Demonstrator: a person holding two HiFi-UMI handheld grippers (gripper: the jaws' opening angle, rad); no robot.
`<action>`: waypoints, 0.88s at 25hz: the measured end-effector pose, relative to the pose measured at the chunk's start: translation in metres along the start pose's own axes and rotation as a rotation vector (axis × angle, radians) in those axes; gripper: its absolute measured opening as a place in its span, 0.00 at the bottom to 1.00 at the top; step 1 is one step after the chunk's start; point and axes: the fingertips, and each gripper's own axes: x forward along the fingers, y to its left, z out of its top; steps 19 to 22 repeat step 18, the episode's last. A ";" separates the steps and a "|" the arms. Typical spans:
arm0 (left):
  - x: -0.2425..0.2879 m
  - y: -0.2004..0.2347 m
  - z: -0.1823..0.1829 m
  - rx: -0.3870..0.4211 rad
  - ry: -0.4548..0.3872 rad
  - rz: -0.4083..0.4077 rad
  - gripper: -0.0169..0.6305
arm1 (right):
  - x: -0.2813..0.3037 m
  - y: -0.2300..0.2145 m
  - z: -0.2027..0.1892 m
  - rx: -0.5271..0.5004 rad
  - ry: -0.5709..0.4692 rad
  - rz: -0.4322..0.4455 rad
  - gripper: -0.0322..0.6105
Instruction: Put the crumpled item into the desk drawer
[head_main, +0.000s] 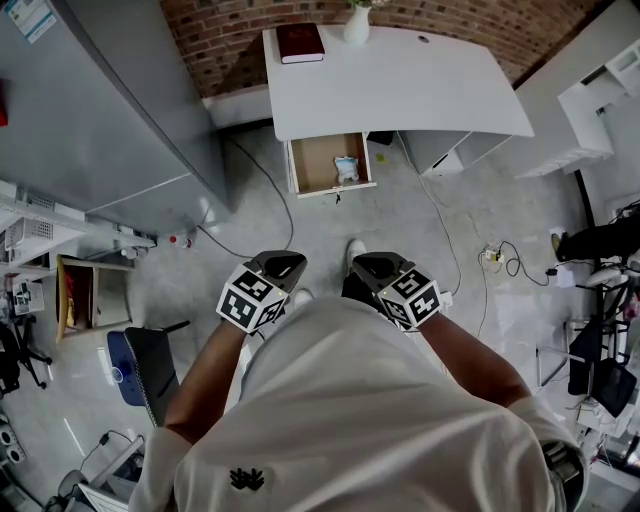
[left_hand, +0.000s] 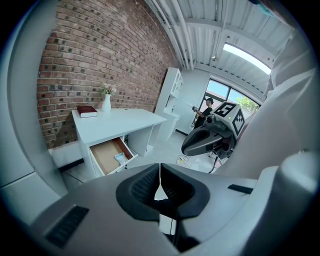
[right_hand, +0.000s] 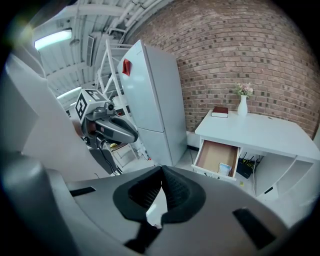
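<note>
The white desk (head_main: 420, 90) stands far ahead by the brick wall, and its drawer (head_main: 312, 165) is pulled open. A pale crumpled item (head_main: 346, 168) lies inside at the drawer's right side; it also shows in the left gripper view (left_hand: 120, 158) and the right gripper view (right_hand: 225, 168). Both grippers are held close to my body, well back from the desk. My left gripper (head_main: 283, 263) (left_hand: 159, 167) is shut with its pads touching and nothing between them. The right gripper (head_main: 372, 265) (right_hand: 161, 172) is shut and empty too.
A tall grey fridge (head_main: 100, 100) stands left of the desk. On the desk top are a dark red book (head_main: 299, 42) and a white vase (head_main: 357, 22). Cables (head_main: 500, 258) trail on the floor at right. A black chair (head_main: 150, 365) and a small shelf (head_main: 80, 295) sit at left.
</note>
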 end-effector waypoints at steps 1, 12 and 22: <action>0.000 0.000 -0.001 -0.001 0.002 0.001 0.07 | 0.000 0.000 -0.001 0.001 0.000 0.002 0.10; 0.021 0.007 -0.004 -0.009 0.042 -0.005 0.07 | 0.007 -0.015 -0.013 0.031 0.012 0.013 0.10; 0.036 0.021 0.014 -0.005 0.043 0.007 0.07 | 0.014 -0.039 0.000 0.023 0.011 0.025 0.10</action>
